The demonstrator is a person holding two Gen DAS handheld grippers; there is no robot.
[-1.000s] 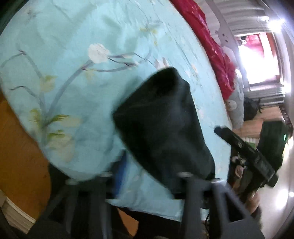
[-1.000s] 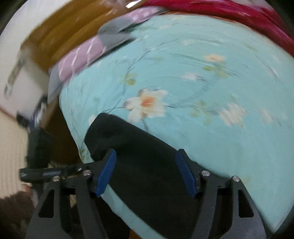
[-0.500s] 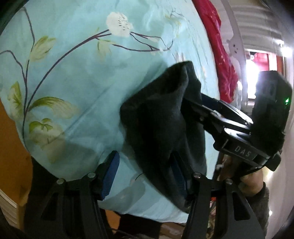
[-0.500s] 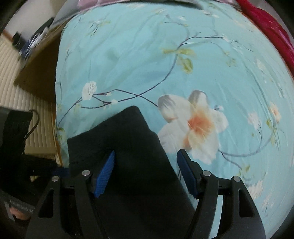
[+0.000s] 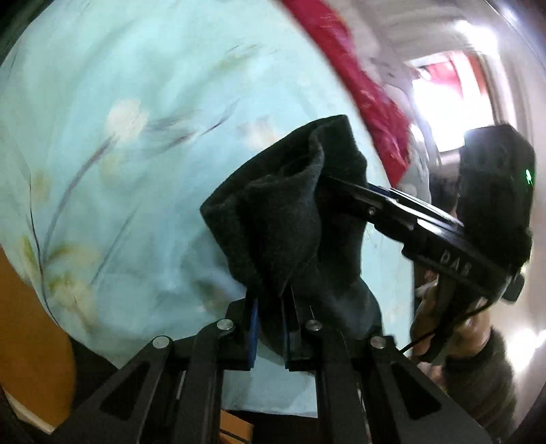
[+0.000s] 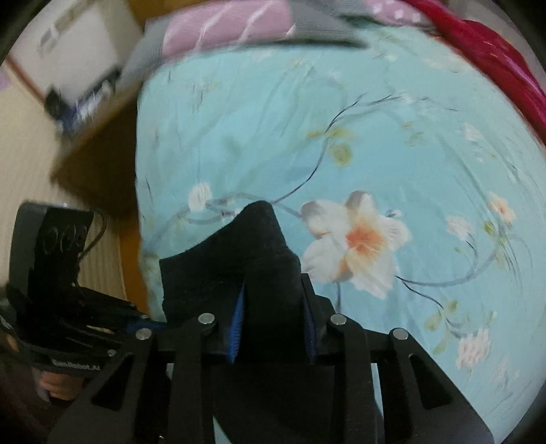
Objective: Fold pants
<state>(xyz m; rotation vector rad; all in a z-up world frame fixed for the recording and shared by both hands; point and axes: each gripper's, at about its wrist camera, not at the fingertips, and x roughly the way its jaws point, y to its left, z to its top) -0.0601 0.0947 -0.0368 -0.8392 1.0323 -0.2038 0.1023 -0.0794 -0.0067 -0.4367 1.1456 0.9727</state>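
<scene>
Dark grey pants (image 5: 290,222) lie near the front edge of a light-blue flowered bedsheet (image 5: 136,102). In the left wrist view my left gripper (image 5: 269,321) is shut on a bunched fold of the fabric. My right gripper (image 5: 329,182) comes in from the right and bites the far part of the same edge. In the right wrist view the pants (image 6: 239,259) rise in a peak between the blue pads of my right gripper (image 6: 273,324). Its jaws are closing and the pads press on the cloth. My left gripper (image 6: 143,321) shows at lower left, its tips hidden.
A red blanket (image 5: 368,88) runs along the far side of the bed. Pink and grey pillows (image 6: 232,27) lie at the head end. A wooden bed frame (image 5: 27,324) shows below the sheet's edge. A person's hand (image 5: 443,324) holds the right gripper's handle.
Both pairs of jaws have gone from wide open around the pants' edge to pinched on it. The fabric has bunched up and lifted off the sheet.
</scene>
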